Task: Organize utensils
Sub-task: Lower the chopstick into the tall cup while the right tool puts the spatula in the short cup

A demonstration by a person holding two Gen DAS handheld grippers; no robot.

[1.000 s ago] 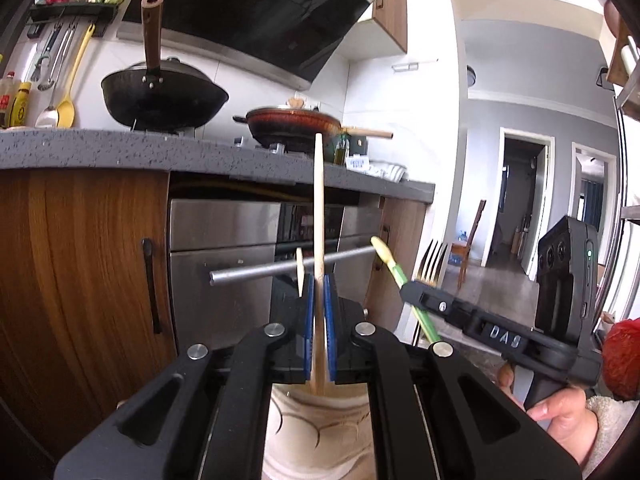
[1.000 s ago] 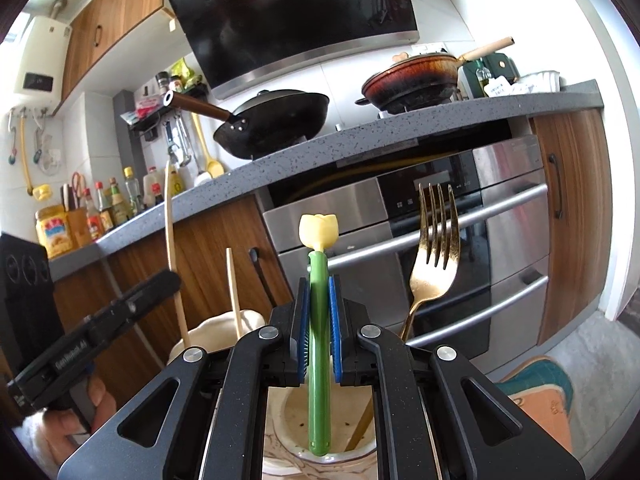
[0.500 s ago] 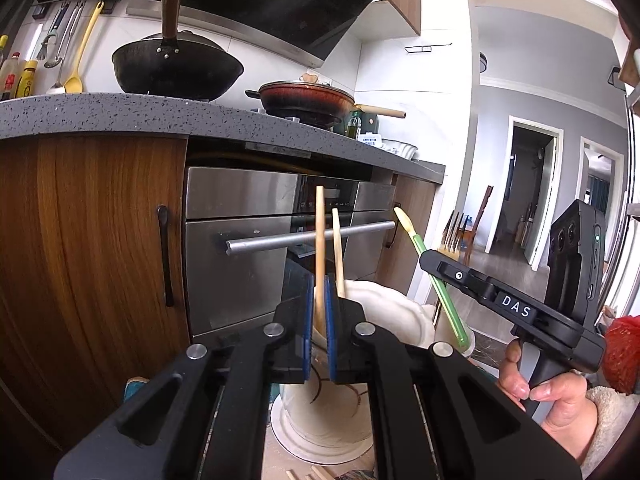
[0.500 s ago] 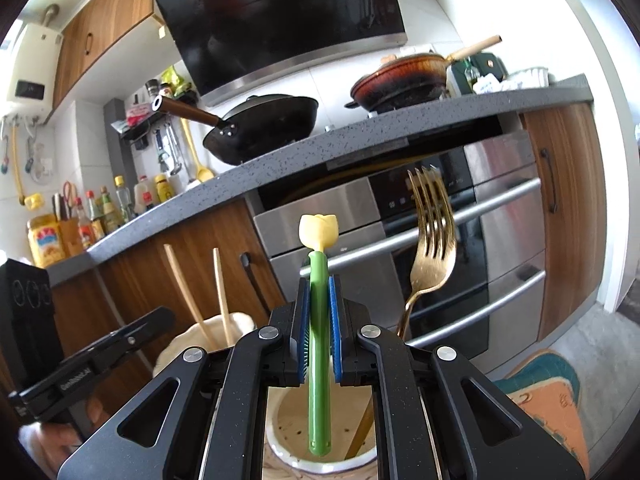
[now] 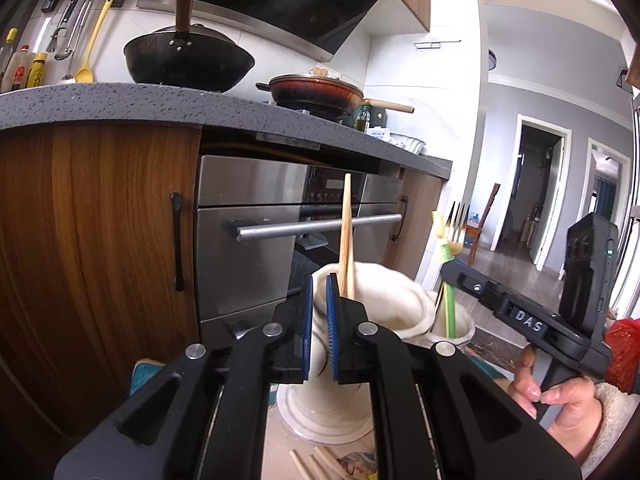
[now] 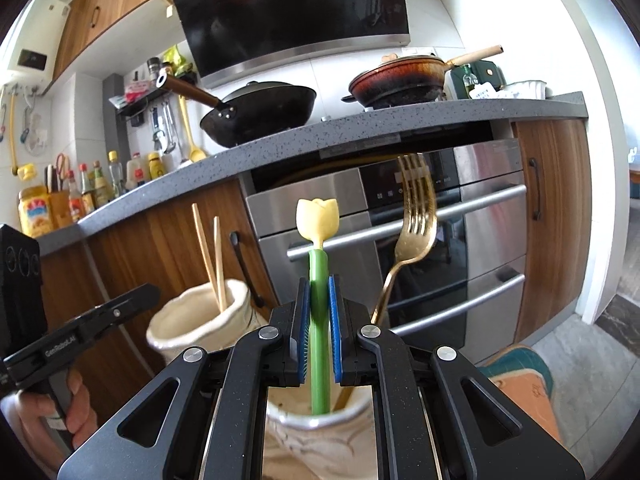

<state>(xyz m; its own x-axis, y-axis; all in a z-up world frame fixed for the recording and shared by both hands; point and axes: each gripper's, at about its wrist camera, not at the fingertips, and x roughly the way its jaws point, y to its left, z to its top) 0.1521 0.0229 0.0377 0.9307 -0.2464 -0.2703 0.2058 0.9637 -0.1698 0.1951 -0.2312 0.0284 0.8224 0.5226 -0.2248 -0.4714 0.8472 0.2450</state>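
Observation:
Two wooden chopsticks [image 5: 346, 240] stand in a cream ceramic holder [image 5: 384, 304], also seen in the right wrist view [image 6: 212, 256]. My left gripper [image 5: 319, 288] is just in front of that holder, slightly open and empty. My right gripper [image 6: 319, 300] is shut on a green tulip-topped utensil [image 6: 318, 280], its lower end inside a second cream holder [image 6: 316, 428]. A gold fork [image 6: 412, 236] stands in that same holder. The green utensil [image 5: 448, 280] and fork [image 5: 458, 224] also show in the left wrist view.
A steel oven [image 5: 260, 248] and wooden cabinets [image 5: 100, 220] stand behind the holders. Loose wooden chopsticks [image 5: 316, 464] lie on the surface below my left gripper. A wok [image 6: 260, 112] and a pan [image 6: 400, 80] sit on the grey counter above.
My left gripper lowered a chopstick into the left holder, opened and let go. It now stands beside the other chopstick. My right gripper kept its hold on the green utensil.

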